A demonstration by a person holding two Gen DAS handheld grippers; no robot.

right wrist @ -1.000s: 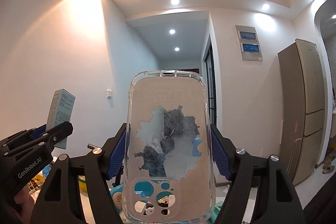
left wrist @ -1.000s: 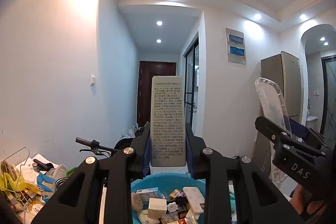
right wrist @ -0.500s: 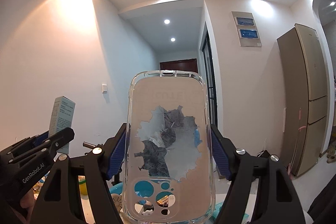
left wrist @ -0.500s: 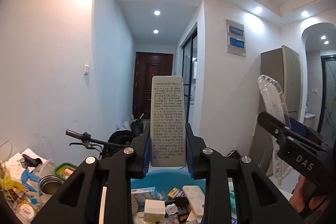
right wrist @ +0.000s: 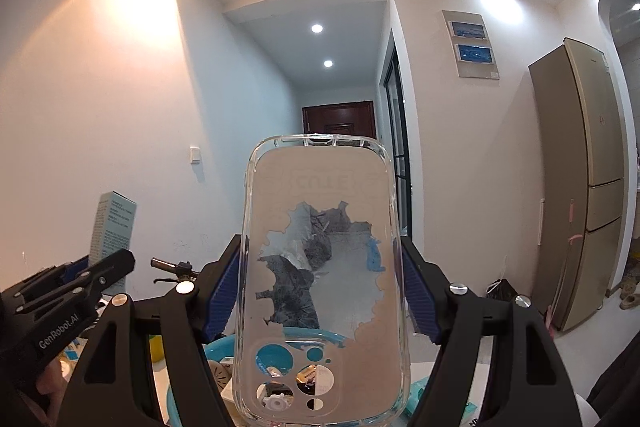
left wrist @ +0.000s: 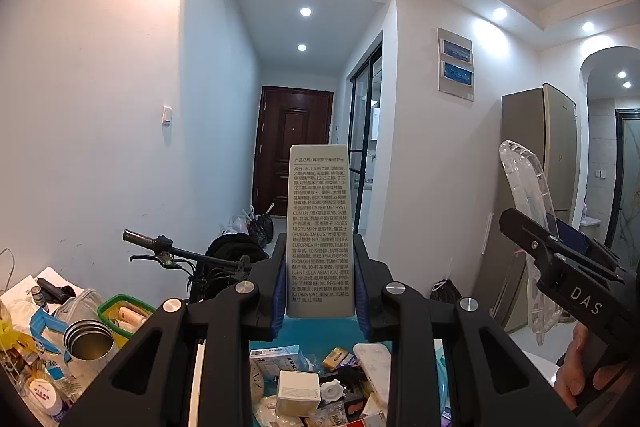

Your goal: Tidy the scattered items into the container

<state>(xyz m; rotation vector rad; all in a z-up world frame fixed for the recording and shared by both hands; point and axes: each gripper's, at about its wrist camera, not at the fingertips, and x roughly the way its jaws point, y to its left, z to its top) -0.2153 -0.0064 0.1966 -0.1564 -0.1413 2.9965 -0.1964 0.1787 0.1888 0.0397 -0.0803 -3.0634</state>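
Observation:
A tall grey carton [left wrist: 319, 227] with printed text stands upright in my left gripper [left wrist: 320, 289], whose blue pads are shut on its lower half. Below it lies a blue basin [left wrist: 312, 337] holding several small boxes and packets. My right gripper [right wrist: 320, 287] is shut on a clear phone case [right wrist: 320, 267] with a torn paper insert, held upright by its long edges. The basin's rim [right wrist: 224, 345] shows under the case. Each view catches the other tool: the phone case [left wrist: 528, 195] at the right, the carton [right wrist: 114, 227] at the left.
Left of the basin stand a steel cup [left wrist: 88, 343], a green-rimmed container [left wrist: 124, 313] and loose packets. A bicycle handlebar [left wrist: 160, 247] is behind them. A fridge [left wrist: 536, 187] stands at the right, and a hallway with a dark door [left wrist: 294, 147] lies ahead. A hand [left wrist: 580, 367] grips the right tool.
Both grippers have sunk a little and moved forward over the basin, so more of its contents and the left clutter shows. The carton and the phone case stay gripped as before.

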